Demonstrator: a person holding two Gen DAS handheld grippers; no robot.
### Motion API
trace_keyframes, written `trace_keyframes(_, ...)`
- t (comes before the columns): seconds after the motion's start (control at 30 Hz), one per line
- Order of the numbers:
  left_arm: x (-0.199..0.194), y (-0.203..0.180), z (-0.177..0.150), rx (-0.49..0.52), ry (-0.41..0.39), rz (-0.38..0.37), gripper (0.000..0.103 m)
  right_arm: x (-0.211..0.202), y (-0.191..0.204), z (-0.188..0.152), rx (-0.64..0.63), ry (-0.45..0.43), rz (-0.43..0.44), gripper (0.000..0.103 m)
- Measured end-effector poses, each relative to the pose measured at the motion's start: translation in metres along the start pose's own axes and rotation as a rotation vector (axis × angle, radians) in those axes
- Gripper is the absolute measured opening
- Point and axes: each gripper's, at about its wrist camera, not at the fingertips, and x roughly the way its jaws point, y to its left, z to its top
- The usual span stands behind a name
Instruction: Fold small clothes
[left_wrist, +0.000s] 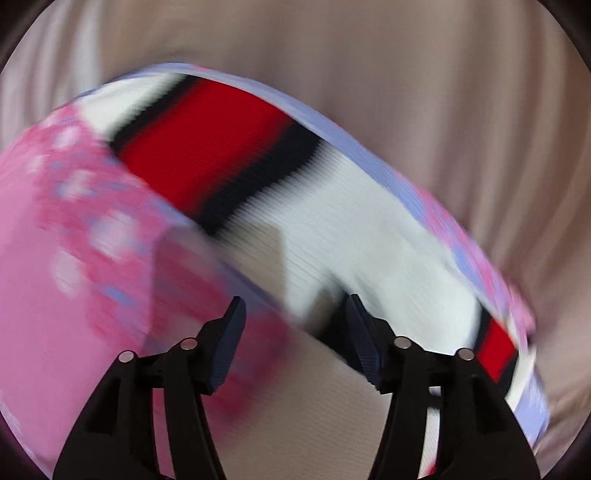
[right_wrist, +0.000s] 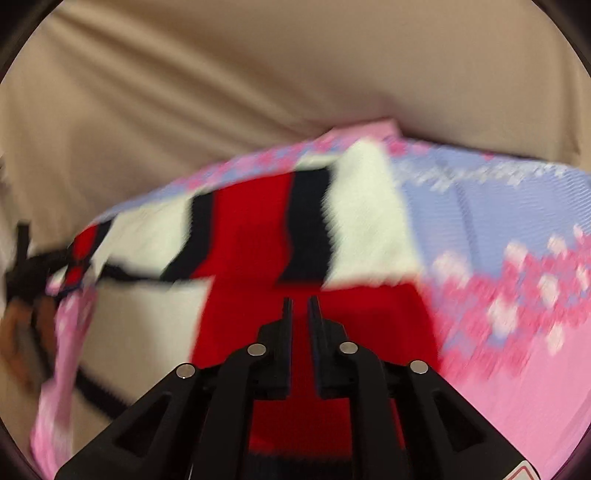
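A small knitted garment (left_wrist: 207, 147) with red, black and white stripes lies over a pink and lilac patterned cloth (left_wrist: 66, 229) on a beige sheet. Both views are motion-blurred. My left gripper (left_wrist: 295, 317) is open, its fingers spread just above the white part, holding nothing. In the right wrist view the striped garment (right_wrist: 258, 236) and the pink cloth (right_wrist: 517, 314) fill the middle. My right gripper (right_wrist: 300, 306) has its jaws nearly together over the red part; a narrow gap shows and I cannot tell whether cloth is pinched. The other gripper (right_wrist: 26, 266) shows blurred at the left edge.
A wrinkled beige sheet (left_wrist: 406, 74) covers the surface around the clothes; it also shows in the right wrist view (right_wrist: 221, 92).
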Motion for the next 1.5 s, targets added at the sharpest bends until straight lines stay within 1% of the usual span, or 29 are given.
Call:
trace_keyframes(0.13, 0.012, 0.092, 0.069, -0.196, -0.075, 0.128, 0.063, 0.000, 0.032, -0.044, -0.070, 0.104, 0.050, 0.015)
trace_keyframes(0.2, 0.025, 0.132, 0.098, -0.274, -0.082, 0.194, 0.063, 0.004, 0.043, -0.064, -0.078, 0.158, 0.069, 0.015)
trace_keyframes(0.23, 0.034, 0.148, 0.111, -0.304, -0.078, 0.200, 0.062, 0.006, 0.047, -0.071, -0.073, 0.185, 0.082, 0.015)
trace_keyframes(0.3, 0.047, 0.165, 0.127, -0.335, -0.068, 0.163, 0.059, 0.008, 0.054, -0.078, -0.065, 0.213, 0.090, 0.016)
trace_keyframes(0.33, 0.050, 0.166, 0.133, -0.330, -0.082, 0.169, 0.047, 0.008, 0.058, -0.081, -0.069, 0.224, 0.095, 0.016)
trace_keyframes(0.37, 0.054, 0.163, 0.140, -0.313, -0.087, 0.140, 0.029, 0.007, 0.061, -0.083, -0.074, 0.231, 0.095, 0.016)
trace_keyframes(0.4, 0.057, 0.159, 0.146, -0.305, -0.065, 0.083, 0.008, 0.006, 0.064, -0.083, -0.080, 0.228, 0.092, 0.017)
trace_keyframes(0.43, 0.052, 0.149, 0.150, -0.308, -0.069, 0.062, 0.007, 0.003, 0.066, -0.083, -0.082, 0.225, 0.092, 0.020)
trace_keyframes(0.47, 0.044, 0.136, 0.151, -0.296, -0.097, 0.041, 0.007, 0.002, 0.067, -0.083, -0.079, 0.221, 0.094, 0.021)
trace_keyframes(0.57, -0.007, 0.057, 0.152, -0.093, -0.194, -0.086, 0.007, 0.002, 0.064, -0.077, -0.059, 0.193, 0.105, 0.023)
trace_keyframes(0.6, -0.028, 0.015, 0.143, 0.008, -0.215, -0.143, 0.006, 0.003, 0.062, -0.074, -0.047, 0.189, 0.110, 0.024)
trace_keyframes(0.67, -0.053, -0.048, 0.121, 0.133, -0.220, -0.251, 0.006, 0.006, 0.056, -0.072, -0.015, 0.182, 0.114, 0.024)
trace_keyframes(0.73, -0.070, -0.119, 0.076, 0.273, -0.180, -0.367, 0.006, 0.003, 0.049, -0.070, 0.019, 0.170, 0.115, 0.024)
trace_keyframes(0.77, -0.070, -0.156, 0.043, 0.335, -0.123, -0.427, 0.006, 0.000, 0.045, -0.069, 0.035, 0.162, 0.114, 0.024)
trace_keyframes(0.8, -0.067, -0.173, 0.021, 0.367, -0.077, -0.454, 0.007, -0.003, 0.039, -0.069, 0.051, 0.154, 0.108, 0.025)
trace_keyframes(0.87, -0.047, -0.209, -0.037, 0.418, 0.029, -0.460, 0.011, -0.008, 0.027, -0.071, 0.060, 0.143, 0.076, 0.031)
trace_keyframes(0.9, -0.030, -0.222, -0.075, 0.432, 0.100, -0.457, 0.016, -0.010, 0.021, -0.072, 0.062, 0.143, 0.059, 0.033)
trace_keyframes(0.93, -0.018, -0.226, -0.099, 0.438, 0.145, -0.443, 0.025, -0.011, 0.014, -0.072, 0.066, 0.143, 0.038, 0.034)
trace_keyframes(1.0, 0.002, -0.220, -0.143, 0.413, 0.216, -0.418, 0.026, -0.016, -0.002, -0.072, 0.080, 0.140, 0.002, 0.034)
trace_keyframes(1.07, 0.008, -0.197, -0.156, 0.346, 0.244, -0.425, 0.026, -0.020, -0.014, -0.067, 0.085, 0.122, -0.023, 0.035)
trace_keyframes(1.1, 0.008, -0.178, -0.156, 0.286, 0.249, -0.428, 0.027, -0.021, -0.018, -0.061, 0.080, 0.107, -0.032, 0.037)
trace_keyframes(1.17, 0.001, -0.153, -0.141, 0.196, 0.229, -0.417, 0.033, -0.017, -0.021, -0.043, 0.074, 0.080, -0.007, 0.041)
trace_keyframes(1.23, -0.006, -0.123, -0.110, 0.092, 0.166, -0.373, 0.046, -0.007, -0.015, -0.022, 0.055, 0.053, 0.011, 0.045)
trace_keyframes(1.27, -0.004, -0.106, -0.087, 0.033, 0.134, -0.345, 0.049, -0.001, -0.008, -0.011, 0.032, 0.036, 0.009, 0.046)
trace_keyframes(1.3, 0.000, -0.097, -0.073, 0.003, 0.127, -0.328, 0.053, 0.010, 0.005, 0.004, -0.017, 0.013, 0.007, 0.049)
trace_keyframes(1.37, 0.013, -0.077, -0.044, -0.065, 0.130, -0.302, 0.052, 0.031, 0.041, 0.025, -0.173, -0.024, -0.005, 0.051)
trace_keyframes(1.4, 0.022, -0.067, -0.030, -0.092, 0.135, -0.274, 0.052, 0.041, 0.060, 0.029, -0.254, -0.036, -0.010, 0.054)
trace_keyframes(1.47, 0.035, -0.060, -0.013, -0.094, 0.142, -0.231, 0.048, 0.065, 0.099, 0.031, -0.439, -0.044, -0.013, 0.058)
trace_keyframes(1.5, 0.041, -0.058, -0.007, -0.086, 0.142, -0.209, 0.044, 0.082, 0.120, 0.027, -0.540, -0.032, -0.013, 0.058)
